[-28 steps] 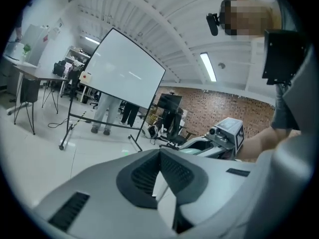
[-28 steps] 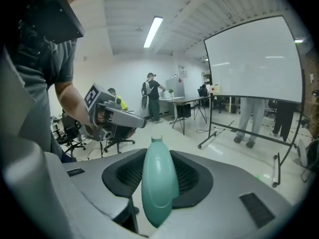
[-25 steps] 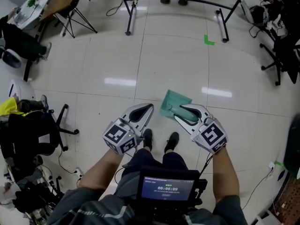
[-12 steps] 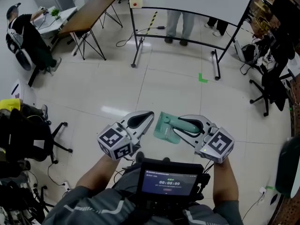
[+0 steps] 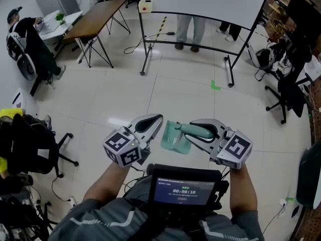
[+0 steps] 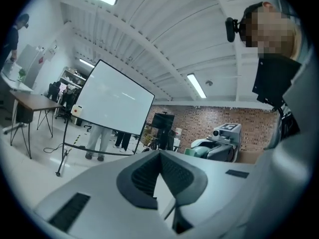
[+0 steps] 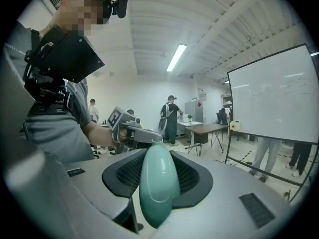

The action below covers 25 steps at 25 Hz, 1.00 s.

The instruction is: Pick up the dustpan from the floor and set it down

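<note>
While your right tongs [image 5: 196, 128] grip the green dustpan [image 5: 174, 138] by its handle mid-frame, your left tongs [image 5: 156, 119] are clenched, empty.

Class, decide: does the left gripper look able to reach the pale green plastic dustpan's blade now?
Probably yes: the pale green plastic dustpan hangs from the right gripper, its blade just beside the left gripper, nothing between them. The left jaws, closed, must open first.
</note>
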{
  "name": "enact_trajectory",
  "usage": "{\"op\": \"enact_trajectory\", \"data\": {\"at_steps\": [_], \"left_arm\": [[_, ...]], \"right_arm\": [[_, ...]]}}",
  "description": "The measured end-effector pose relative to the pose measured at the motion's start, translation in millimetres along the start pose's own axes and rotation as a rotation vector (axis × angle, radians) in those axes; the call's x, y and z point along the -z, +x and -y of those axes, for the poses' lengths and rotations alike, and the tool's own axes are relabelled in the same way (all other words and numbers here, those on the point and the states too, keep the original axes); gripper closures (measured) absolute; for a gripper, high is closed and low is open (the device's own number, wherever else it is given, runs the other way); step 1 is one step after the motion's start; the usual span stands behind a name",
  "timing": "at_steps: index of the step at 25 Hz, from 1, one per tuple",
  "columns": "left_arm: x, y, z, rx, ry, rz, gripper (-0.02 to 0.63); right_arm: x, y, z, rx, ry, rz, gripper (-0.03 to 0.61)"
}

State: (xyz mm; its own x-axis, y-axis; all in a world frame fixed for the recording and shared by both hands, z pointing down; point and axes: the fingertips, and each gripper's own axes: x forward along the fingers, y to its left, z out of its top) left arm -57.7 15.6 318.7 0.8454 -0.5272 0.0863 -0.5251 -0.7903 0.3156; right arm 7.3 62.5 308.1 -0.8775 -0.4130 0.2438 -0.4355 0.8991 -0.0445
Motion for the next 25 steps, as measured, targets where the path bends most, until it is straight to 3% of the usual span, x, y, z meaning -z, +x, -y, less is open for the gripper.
{"op": "enact_trajectory", "data": {"at_steps": [5,11,19,25], "left_arm": [[1,-6,8,0.008,0.026,-0.001,0.592],[-10,-16,-6,0.028,-0.004,0.050,0.589],[-16,-38,-56,0.029,0.037,0.032,0.589],[-22,-56,-87,0.084,0.062,0.041,0.588]], "right_arm": [[3,0,-8,0.000,0.002,0.000,0.419],[-6,17,1,0.012,0.032,0.021,0.419],[-15,56,23,0.067,0.014,0.038,0.419],[-21,91,33,0.106,-0.011,0.030,0.419]]}}
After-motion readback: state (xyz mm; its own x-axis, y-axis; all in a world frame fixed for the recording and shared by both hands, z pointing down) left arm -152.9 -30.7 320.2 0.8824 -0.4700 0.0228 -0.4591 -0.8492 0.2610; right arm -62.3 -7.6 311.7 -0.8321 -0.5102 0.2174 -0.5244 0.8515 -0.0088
